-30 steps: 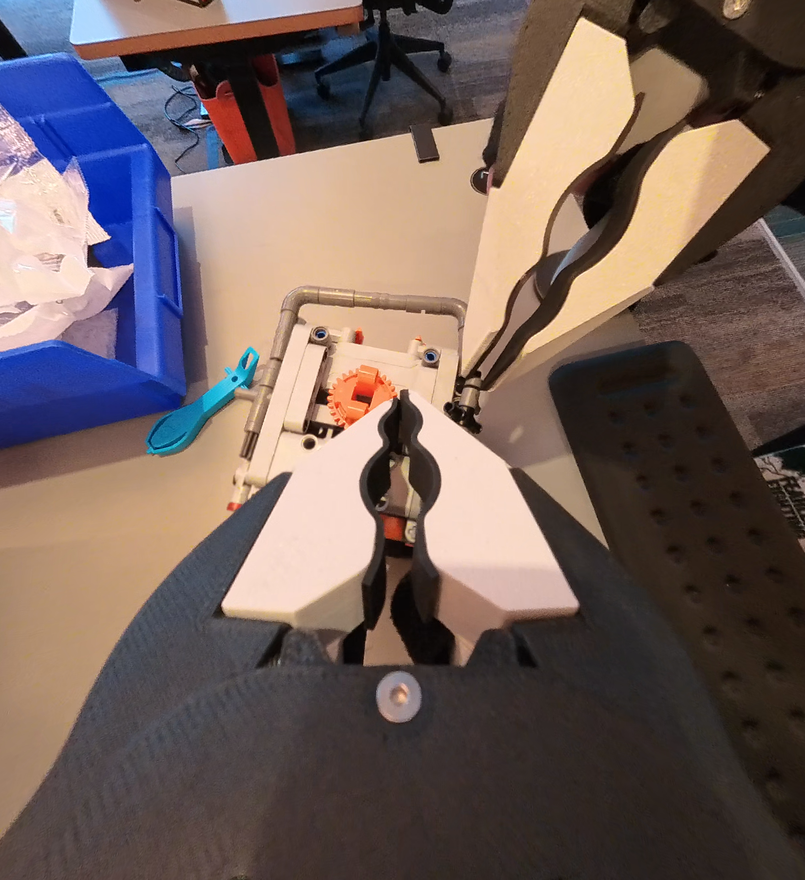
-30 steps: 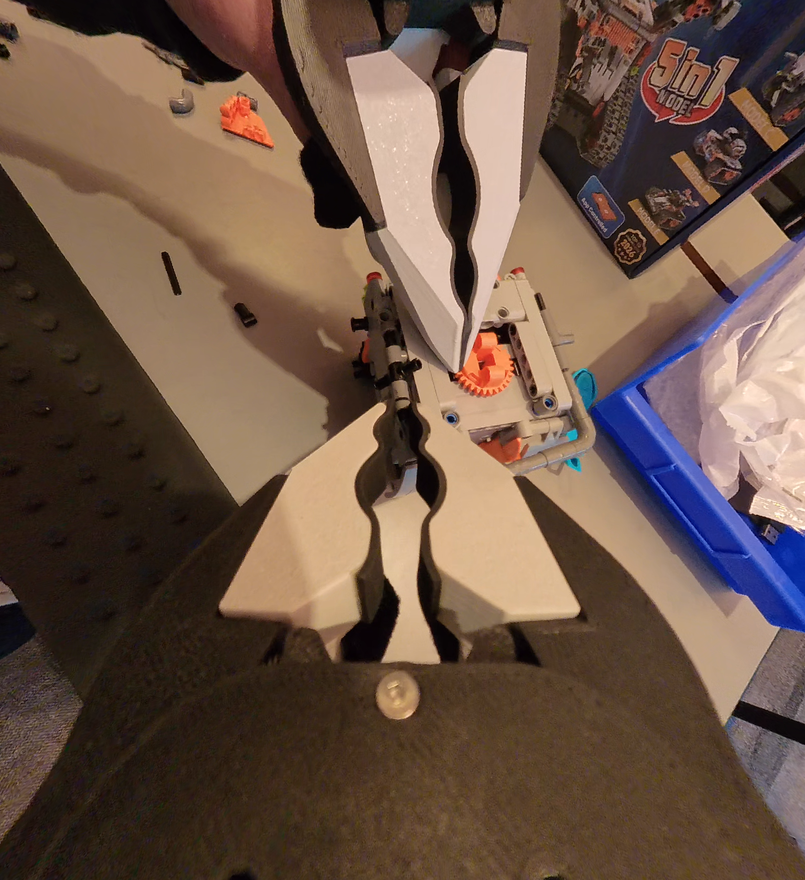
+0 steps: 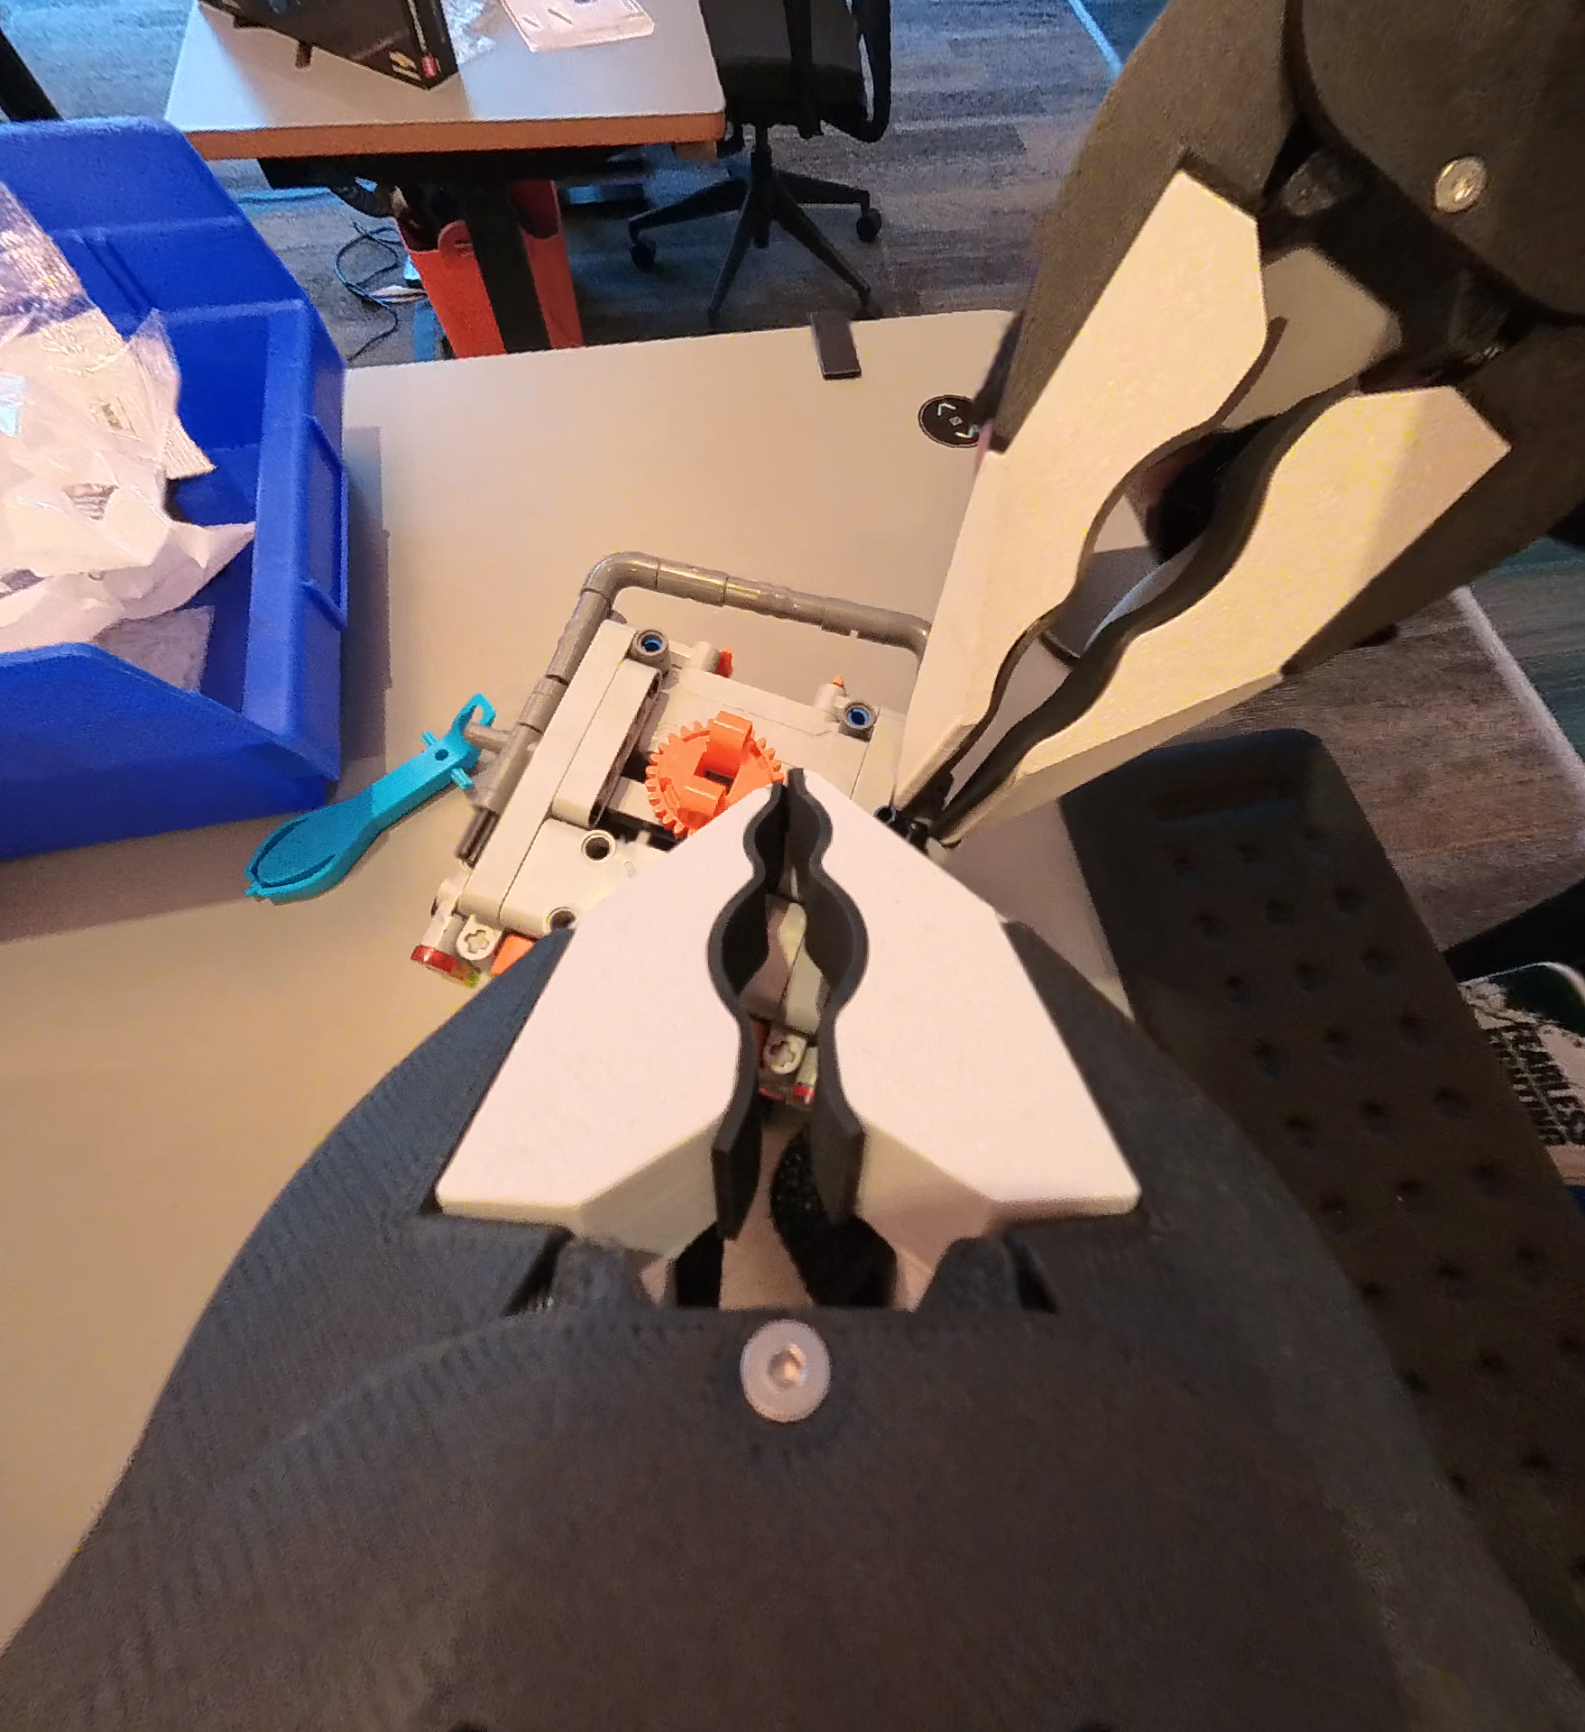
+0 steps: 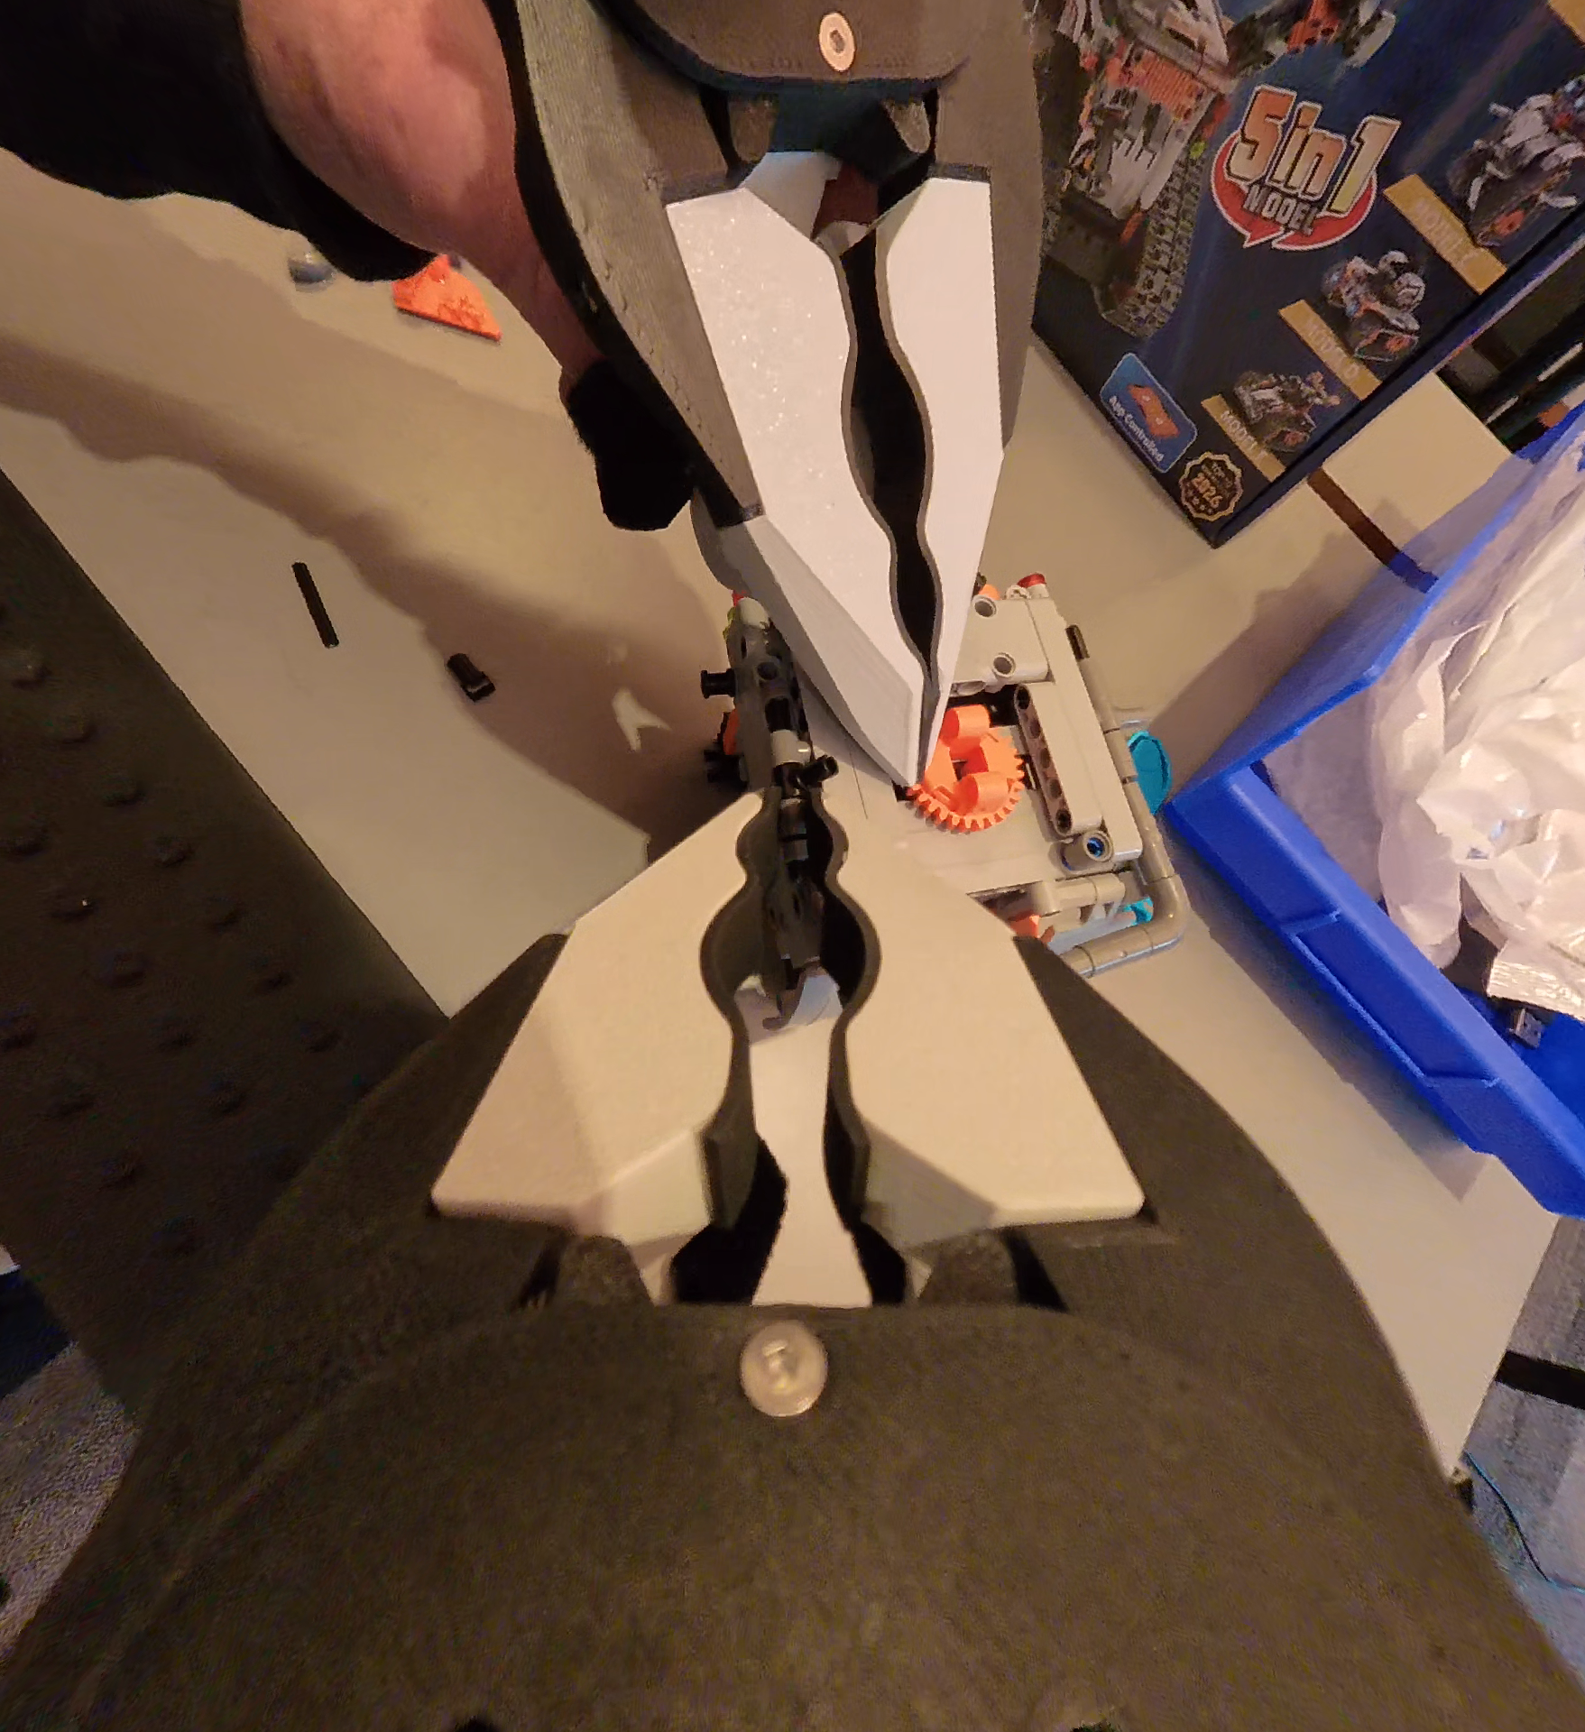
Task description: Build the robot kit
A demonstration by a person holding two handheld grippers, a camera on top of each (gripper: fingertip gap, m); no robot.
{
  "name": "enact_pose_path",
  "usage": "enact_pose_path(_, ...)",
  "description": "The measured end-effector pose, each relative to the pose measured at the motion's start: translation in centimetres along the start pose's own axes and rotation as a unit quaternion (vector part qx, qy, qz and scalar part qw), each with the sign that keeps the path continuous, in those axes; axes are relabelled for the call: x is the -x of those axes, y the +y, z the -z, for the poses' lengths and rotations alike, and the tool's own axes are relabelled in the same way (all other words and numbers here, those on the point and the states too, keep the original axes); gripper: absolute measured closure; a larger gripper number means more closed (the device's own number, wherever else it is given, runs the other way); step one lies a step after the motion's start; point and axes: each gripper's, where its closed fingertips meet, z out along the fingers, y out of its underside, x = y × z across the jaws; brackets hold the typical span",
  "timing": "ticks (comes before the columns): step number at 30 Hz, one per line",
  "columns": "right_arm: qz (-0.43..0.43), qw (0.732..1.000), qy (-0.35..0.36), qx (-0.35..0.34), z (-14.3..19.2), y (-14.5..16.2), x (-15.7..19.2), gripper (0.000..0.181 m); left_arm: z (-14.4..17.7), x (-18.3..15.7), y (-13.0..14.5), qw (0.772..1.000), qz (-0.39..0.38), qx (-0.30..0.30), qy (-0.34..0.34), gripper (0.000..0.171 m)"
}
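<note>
My left gripper is clamped on the near edge of the grey brick assembly, pinning it to the table. My right gripper is pinched on the dark pin-studded beam along its side. I judge it best to keep the left firm and press the beam straight, clear of the orange gear.

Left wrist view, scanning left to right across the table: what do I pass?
blue bin → teal tool → grey brick assembly with its orange gear → left gripper → right gripper → black perforated mat.
</note>
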Motion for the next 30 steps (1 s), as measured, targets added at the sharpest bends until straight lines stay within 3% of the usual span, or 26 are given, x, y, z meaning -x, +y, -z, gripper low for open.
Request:
enact_pose_path(3,0.002,1.000,-0.002,-0.003,0.2,0.1,-0.2,0.178,0.8,-0.1,0.0,1.000,-0.003,0.011,0.008,0.169)
enact_pose_path(5,-0.003,1.000,-0.005,-0.006,0.4,0.1,-0.2,0.178,2.1,0.1,-0.7,1.000,0.010,-0.004,0.000,0.156)
enact_pose_path(9,-0.014,0.998,-0.029,-0.046,1.3,-1.1,-0.2,0.178,4.0,-0.9,-0.2,0.999,-0.025,0.008,-0.044,0.164)
enact_pose_path(17,-0.042,0.997,-0.058,-0.012,0.2,0.0,-1.8,0.176,2.5,-1.6,1.7,0.984,-0.101,0.042,-0.140,0.160)
enact_pose_path(23,-0.068,0.992,-0.102,-0.013,-0.1,-0.1,-1.4,0.176,2.0,-1.5,1.6,0.978,-0.126,0.046,-0.158,0.170)
enact_pose_path(30,-0.060,0.992,-0.112,-0.001,-0.3,0.0,-1.8,0.175,1.7,-1.7,1.6,0.979,-0.137,0.063,-0.136,0.161)
